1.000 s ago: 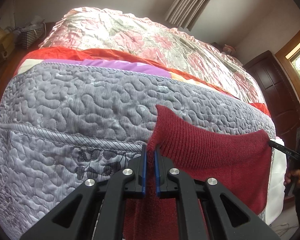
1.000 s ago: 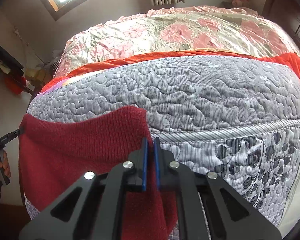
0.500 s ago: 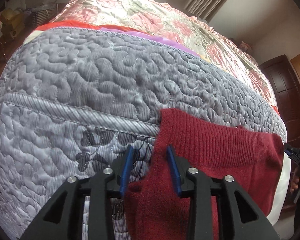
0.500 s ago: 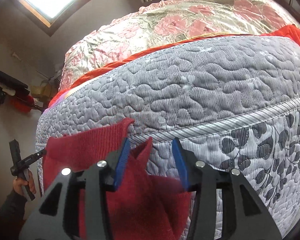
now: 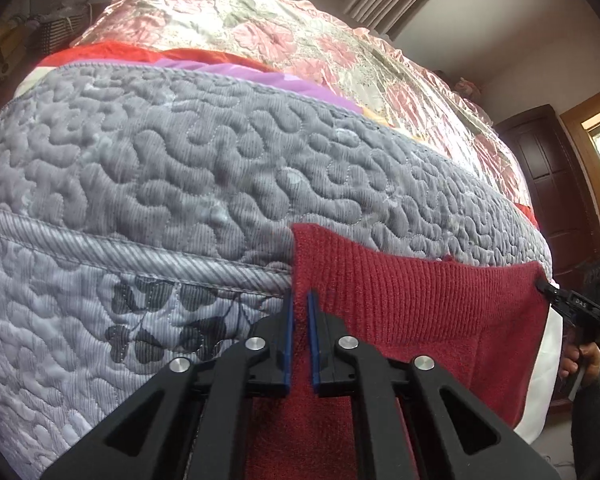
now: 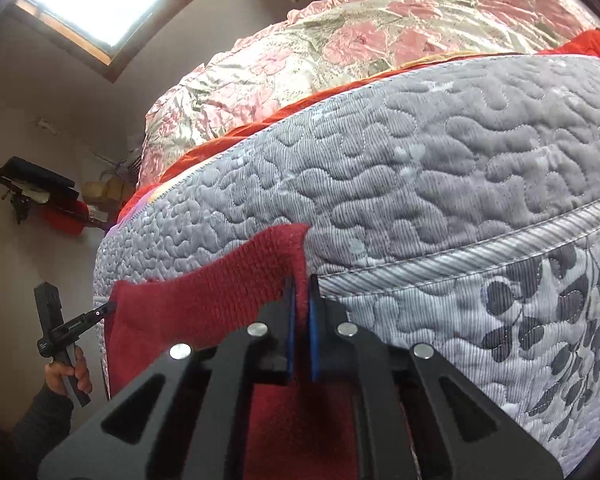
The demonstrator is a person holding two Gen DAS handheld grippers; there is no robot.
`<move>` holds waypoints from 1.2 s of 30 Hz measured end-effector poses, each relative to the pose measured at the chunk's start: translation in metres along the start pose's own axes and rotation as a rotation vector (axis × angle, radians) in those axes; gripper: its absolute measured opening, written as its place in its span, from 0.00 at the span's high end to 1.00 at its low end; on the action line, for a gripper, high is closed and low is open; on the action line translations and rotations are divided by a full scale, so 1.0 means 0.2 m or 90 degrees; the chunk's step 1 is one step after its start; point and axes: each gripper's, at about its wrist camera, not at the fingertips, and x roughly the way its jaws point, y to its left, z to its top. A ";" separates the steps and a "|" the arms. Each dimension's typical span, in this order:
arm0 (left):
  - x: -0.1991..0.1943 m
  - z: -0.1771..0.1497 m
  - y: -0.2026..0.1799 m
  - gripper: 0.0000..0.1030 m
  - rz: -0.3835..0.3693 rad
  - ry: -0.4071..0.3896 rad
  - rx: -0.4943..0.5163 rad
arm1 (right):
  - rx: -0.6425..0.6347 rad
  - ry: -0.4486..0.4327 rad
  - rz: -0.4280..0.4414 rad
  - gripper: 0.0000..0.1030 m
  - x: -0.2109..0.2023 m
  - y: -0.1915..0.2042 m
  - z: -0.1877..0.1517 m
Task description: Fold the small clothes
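Both claws, left claw (image 5: 299, 312) and right claw (image 6: 300, 304), pinch the red knit garment (image 5: 400, 292), its lower part seemingly cut off.

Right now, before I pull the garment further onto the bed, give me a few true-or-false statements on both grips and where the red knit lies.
1. The left gripper is shut on an edge of the red knit garment. True.
2. The right gripper is open and clear of the cloth. False: its jaws are closed on the garment's other corner.
3. The garment lies wholly flat on top of the bed. False: its top edge lies on the grey quilted cover, and the rest hangs down the side of the bed.
4. The floral pink bedspread lies farther back on the bed, beyond the grey cover. True.
5. The garment is blue denim. False: it is a dark red knit.
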 end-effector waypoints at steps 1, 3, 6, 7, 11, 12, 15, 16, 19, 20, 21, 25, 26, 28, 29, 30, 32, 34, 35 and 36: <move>-0.01 0.01 -0.01 0.94 -0.002 -0.010 0.000 | -0.002 -0.007 -0.005 0.96 -0.02 0.00 0.00; -0.03 0.03 -0.01 0.94 0.002 -0.027 0.002 | 0.003 -0.009 -0.014 0.96 -0.01 -0.02 0.00; 0.00 0.04 0.01 0.94 0.020 -0.028 -0.001 | 0.018 0.004 -0.027 0.96 0.05 -0.08 -0.01; 0.03 0.03 0.01 0.94 0.031 -0.020 -0.003 | 0.020 0.012 -0.033 0.96 0.09 -0.09 -0.02; 0.12 0.00 0.03 0.82 0.080 -0.007 0.008 | 0.029 0.035 -0.032 0.82 0.16 -0.13 -0.06; 0.11 0.00 0.04 0.75 0.073 -0.005 -0.006 | 0.034 0.035 -0.021 0.75 0.12 -0.12 -0.07; -0.03 -0.04 0.04 0.51 0.066 -0.036 -0.020 | 0.030 0.023 0.005 0.50 -0.09 -0.11 -0.18; -0.11 -0.07 0.04 0.49 0.070 -0.056 -0.018 | 0.031 0.033 0.013 0.50 -0.16 -0.12 -0.25; -0.33 -0.24 0.07 0.40 0.070 -0.081 -0.034 | 0.038 0.077 0.012 0.50 -0.31 -0.16 -0.52; -0.39 -0.32 0.07 0.40 0.072 -0.086 -0.038 | 0.038 0.098 0.006 0.50 -0.33 -0.18 -0.61; -0.44 -0.41 0.07 0.40 0.079 -0.086 -0.036 | 0.037 0.116 -0.004 0.50 -0.35 -0.19 -0.71; -0.54 -0.74 -0.04 0.40 0.078 -0.070 0.001 | 0.078 0.161 -0.003 0.51 -0.33 -0.27 -0.94; -0.53 -0.80 -0.09 0.40 0.083 -0.063 0.020 | 0.080 0.165 0.000 0.62 -0.31 -0.28 -0.97; -0.50 -0.88 -0.16 0.40 0.086 -0.053 0.049 | 0.071 0.164 -0.006 0.93 -0.32 -0.27 -0.99; -0.47 -0.90 -0.19 0.40 0.092 -0.043 0.058 | 0.065 0.158 -0.024 0.94 -0.33 -0.26 -0.99; -0.44 -0.92 -0.20 0.40 0.097 -0.035 0.064 | 0.060 0.156 -0.038 0.95 -0.34 -0.25 -1.00; -0.37 -0.94 -0.21 0.40 0.109 -0.014 0.070 | 0.061 0.158 -0.069 0.95 -0.35 -0.30 -1.03; -0.29 -0.96 -0.17 0.40 0.125 0.016 0.064 | 0.066 0.178 -0.087 0.95 -0.32 -0.35 -1.07; -0.26 -0.96 -0.16 0.40 0.126 0.027 0.059 | 0.071 0.187 -0.087 0.95 -0.29 -0.36 -1.08; -0.24 -0.96 -0.15 0.40 0.124 0.034 0.057 | 0.067 0.190 -0.088 0.95 -0.27 -0.37 -1.10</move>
